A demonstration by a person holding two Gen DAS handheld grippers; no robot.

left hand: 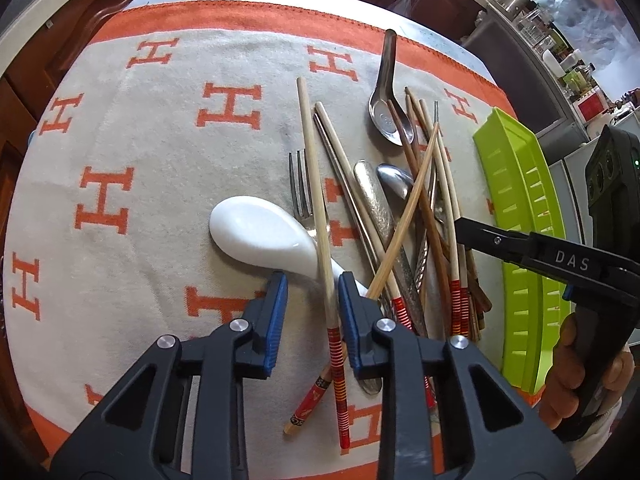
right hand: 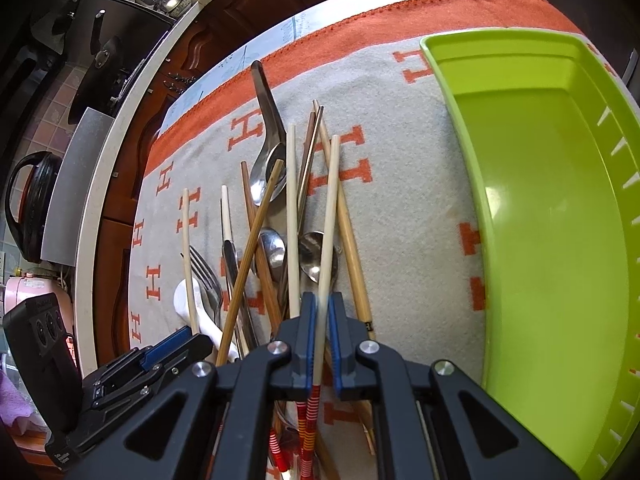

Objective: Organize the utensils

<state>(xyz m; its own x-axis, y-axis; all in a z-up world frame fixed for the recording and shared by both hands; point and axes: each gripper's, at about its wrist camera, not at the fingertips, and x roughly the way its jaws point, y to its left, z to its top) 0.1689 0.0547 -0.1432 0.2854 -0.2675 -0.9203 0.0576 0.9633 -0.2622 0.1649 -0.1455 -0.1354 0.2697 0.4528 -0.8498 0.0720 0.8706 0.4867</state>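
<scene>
A heap of chopsticks, metal spoons (left hand: 386, 116) and a fork (left hand: 300, 184) lies on a beige cloth with orange H marks. A white ceramic spoon (left hand: 256, 232) rests at the heap's left. My left gripper (left hand: 313, 284) is open and straddles a pale chopstick (left hand: 316, 200) with a red-striped end; the stick lies close to the right pad, with a wide gap to the left pad. My right gripper (right hand: 323, 304) is shut on another pale, red-striped chopstick (right hand: 330, 208), pads tight against it. The empty lime-green tray (right hand: 452, 92) sits right of the heap.
In the left wrist view a hand (left hand: 580, 360) holds the right gripper's handle over the tray (left hand: 516, 200). The left gripper's blue pad (right hand: 172, 344) shows at the lower left of the right wrist view. A white counter edge (right hand: 120, 152), dark cabinets and a cleaver (right hand: 76, 184) lie beyond the cloth.
</scene>
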